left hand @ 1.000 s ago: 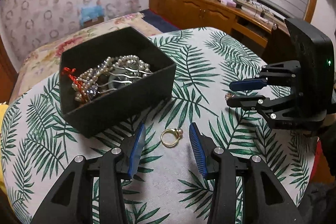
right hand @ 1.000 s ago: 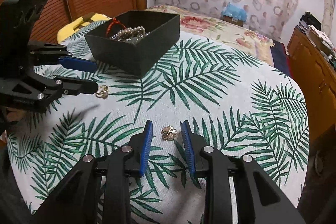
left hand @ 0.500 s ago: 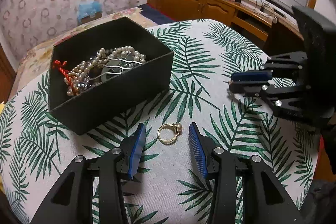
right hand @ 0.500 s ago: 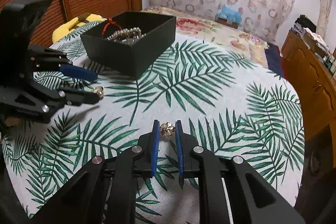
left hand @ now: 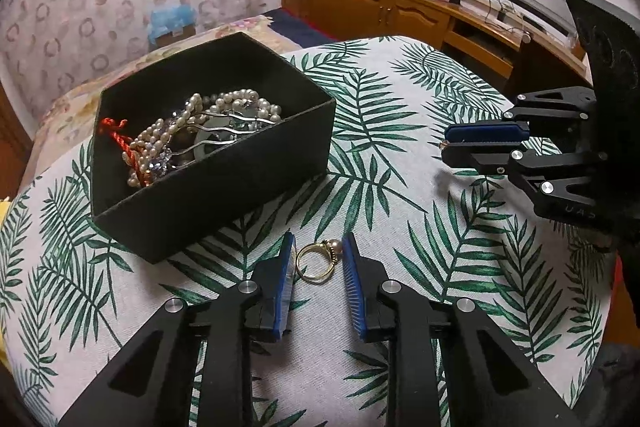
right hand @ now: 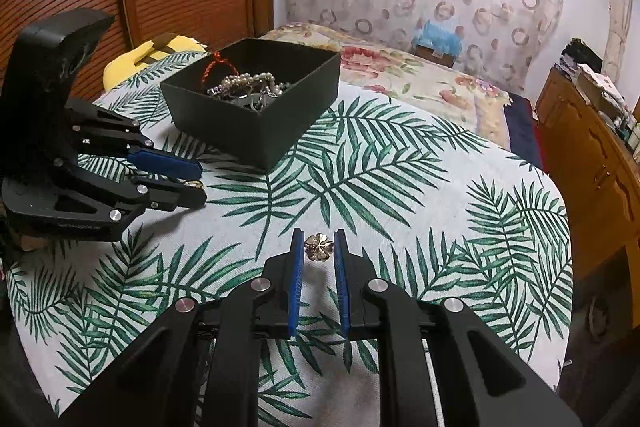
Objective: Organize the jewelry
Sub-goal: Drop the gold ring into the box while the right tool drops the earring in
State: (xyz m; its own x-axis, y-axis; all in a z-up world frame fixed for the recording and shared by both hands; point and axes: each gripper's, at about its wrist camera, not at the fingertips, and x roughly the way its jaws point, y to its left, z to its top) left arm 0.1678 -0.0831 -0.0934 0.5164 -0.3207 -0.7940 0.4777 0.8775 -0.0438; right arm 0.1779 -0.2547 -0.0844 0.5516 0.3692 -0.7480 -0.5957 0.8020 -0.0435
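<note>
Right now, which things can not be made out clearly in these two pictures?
- Left wrist view: flower charm, only a tiny glint; the right gripper's fingers, just closed on it, cover it.
- Right wrist view: gold ring, mostly behind the left gripper's lower finger.
- Both views: whether the left gripper's jaws, just closing around the ring, already press it.

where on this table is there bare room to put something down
Bare tablecloth right of the black box and the flower charm, out to the edge by the wooden cabinet. Also the strip between box and charm. Crowded at the box's near corner, where the gold ring lies.
</note>
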